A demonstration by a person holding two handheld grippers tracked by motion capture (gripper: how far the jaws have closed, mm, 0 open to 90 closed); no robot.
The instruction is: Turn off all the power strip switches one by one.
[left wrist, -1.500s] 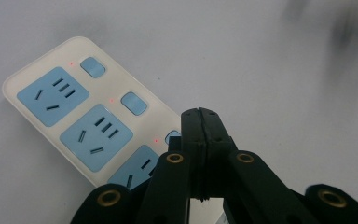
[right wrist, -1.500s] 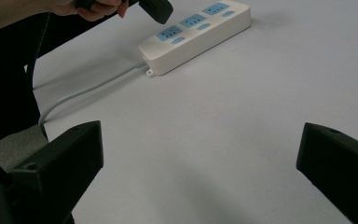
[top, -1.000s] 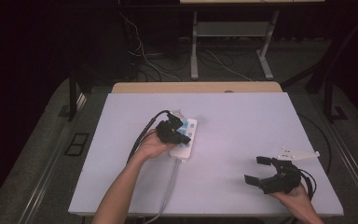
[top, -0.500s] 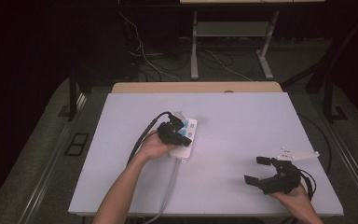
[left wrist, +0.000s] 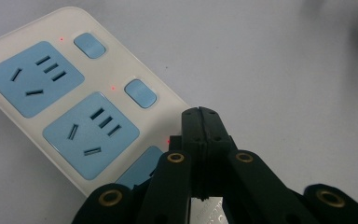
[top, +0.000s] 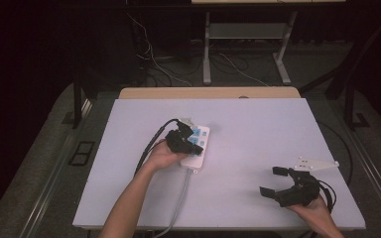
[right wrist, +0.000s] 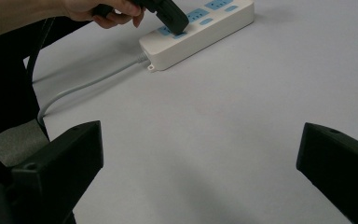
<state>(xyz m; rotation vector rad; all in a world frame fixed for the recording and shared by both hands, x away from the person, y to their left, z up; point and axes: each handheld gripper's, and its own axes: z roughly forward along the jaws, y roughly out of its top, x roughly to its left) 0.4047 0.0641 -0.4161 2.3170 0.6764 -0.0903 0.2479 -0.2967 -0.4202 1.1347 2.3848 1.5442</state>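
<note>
Left tool [left wrist: 200, 116], its jaws pressed together with nothing between them, points its tip down at the near end of the power strip [top: 198, 144], apparently to press a switch by the third socket, while the strip lies a little toward 10 o'clock from the middle of the surface [top: 258, 124]. Right tool [top: 278, 182] rests at 4 o'clock with jaws wide apart and empty, well away, near the front edge, leaving broad bare room between them.
</note>
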